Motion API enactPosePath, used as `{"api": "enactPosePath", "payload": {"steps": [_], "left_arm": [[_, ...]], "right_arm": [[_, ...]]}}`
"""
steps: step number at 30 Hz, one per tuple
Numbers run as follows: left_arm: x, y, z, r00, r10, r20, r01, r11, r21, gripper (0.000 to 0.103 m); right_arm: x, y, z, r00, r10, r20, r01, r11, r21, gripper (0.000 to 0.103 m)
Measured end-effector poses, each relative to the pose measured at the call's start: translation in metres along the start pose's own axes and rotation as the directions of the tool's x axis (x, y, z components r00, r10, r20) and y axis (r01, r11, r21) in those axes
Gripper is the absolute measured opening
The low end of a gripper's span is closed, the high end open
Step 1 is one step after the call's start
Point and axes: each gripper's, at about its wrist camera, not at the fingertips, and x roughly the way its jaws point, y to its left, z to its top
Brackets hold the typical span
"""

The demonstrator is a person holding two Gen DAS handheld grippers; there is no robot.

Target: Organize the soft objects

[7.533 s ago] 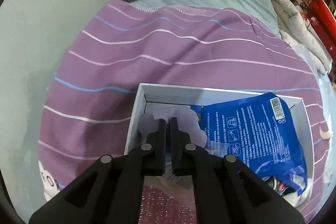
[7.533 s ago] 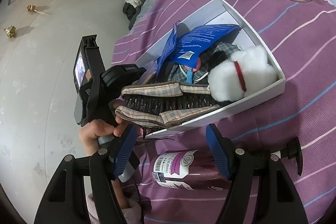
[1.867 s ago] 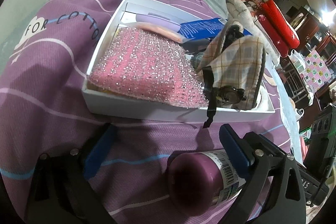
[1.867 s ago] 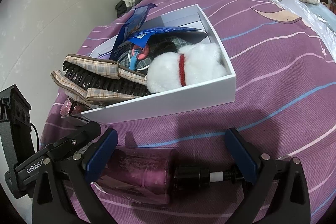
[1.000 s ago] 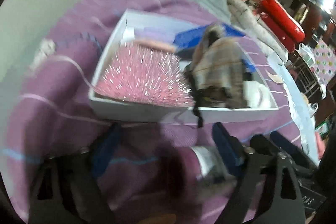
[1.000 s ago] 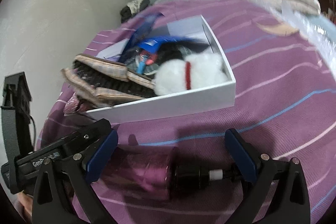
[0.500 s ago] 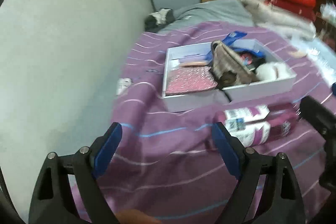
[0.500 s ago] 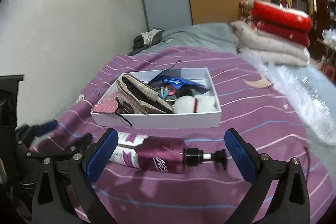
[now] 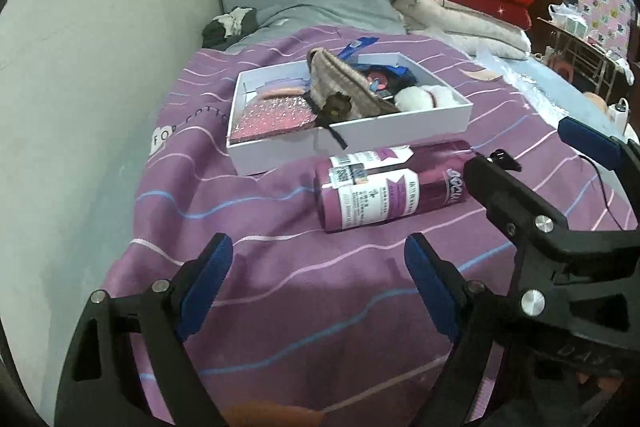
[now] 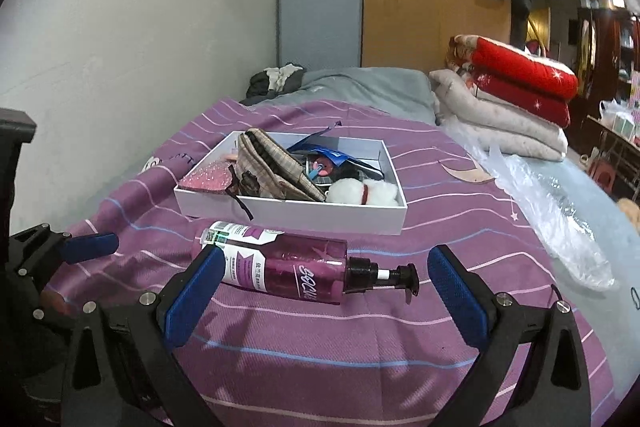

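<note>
Grippers wide apart and empty over a striped bed: the white box of soft objects lies ahead beyond a purple pump bottle lying crosswise, right gripper nearer it than left gripper.

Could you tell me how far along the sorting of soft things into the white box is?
Mostly done, it seems: the white box holds the pink sequin pouch, plaid bag and white plush. Nothing is in hand; the left gripper and right gripper are open. Only the purple pump bottle lies outside.
</note>
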Motion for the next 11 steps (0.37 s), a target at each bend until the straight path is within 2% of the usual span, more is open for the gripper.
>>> {"api": "enactPosePath", "payload": {"steps": [5,11], "left_arm": [[0.002,0.010,-0.003,1.000,0.011,-0.019,-0.012,0.998,-0.055,0.088],[-0.011,0.015,-0.003,0.999,0.016,0.043,-0.012,0.997,-0.081,0.088]], "right_arm": [[0.004,-0.002,-0.002,1.000,0.007,-0.024,-0.007,1.000,0.020,0.102],[0.004,-0.012,-0.002,0.999,0.016,-0.030,-0.014,0.997,0.076,0.102]]}}
